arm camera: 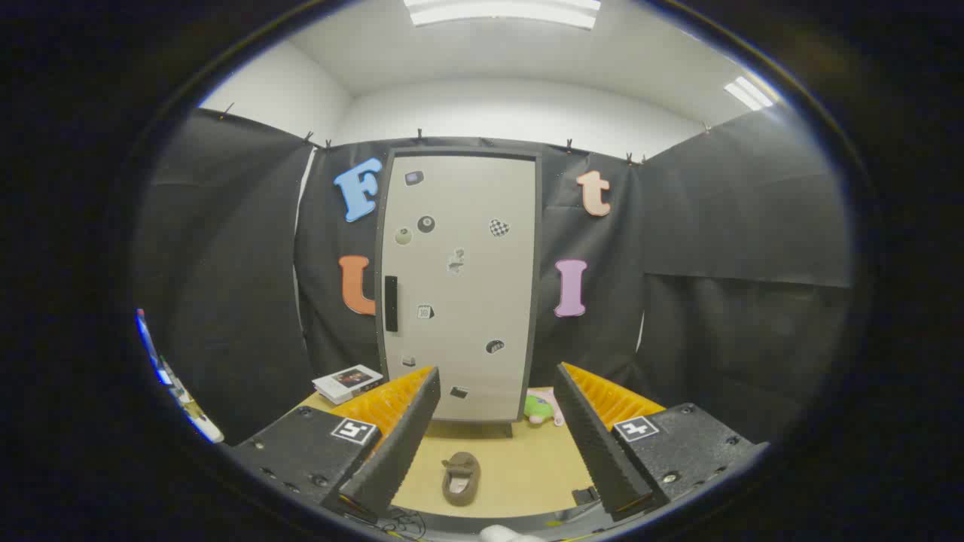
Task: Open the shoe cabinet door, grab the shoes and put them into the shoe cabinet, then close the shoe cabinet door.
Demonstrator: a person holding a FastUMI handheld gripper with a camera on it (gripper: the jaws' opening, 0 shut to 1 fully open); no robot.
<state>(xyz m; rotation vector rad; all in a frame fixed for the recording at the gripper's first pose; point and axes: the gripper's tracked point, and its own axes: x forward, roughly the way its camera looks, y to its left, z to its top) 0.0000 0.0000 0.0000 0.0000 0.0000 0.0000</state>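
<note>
The shoe cabinet [459,286] stands upright against the back wall, its pale door shut and dotted with several small stickers. A dark vertical handle [391,303] sits on the door's left edge. One brown slipper-like shoe [461,478] lies on the tan tabletop [520,467] between my fingers, short of the cabinet. My gripper [497,425] is open, its fingers spread wide with nothing between them but the shoe lying lower down on the table.
A small stack of white books or boxes [348,382] lies left of the cabinet base. A green and pink soft toy [542,409] rests at the cabinet's right foot. Black cloth walls enclose the table on three sides.
</note>
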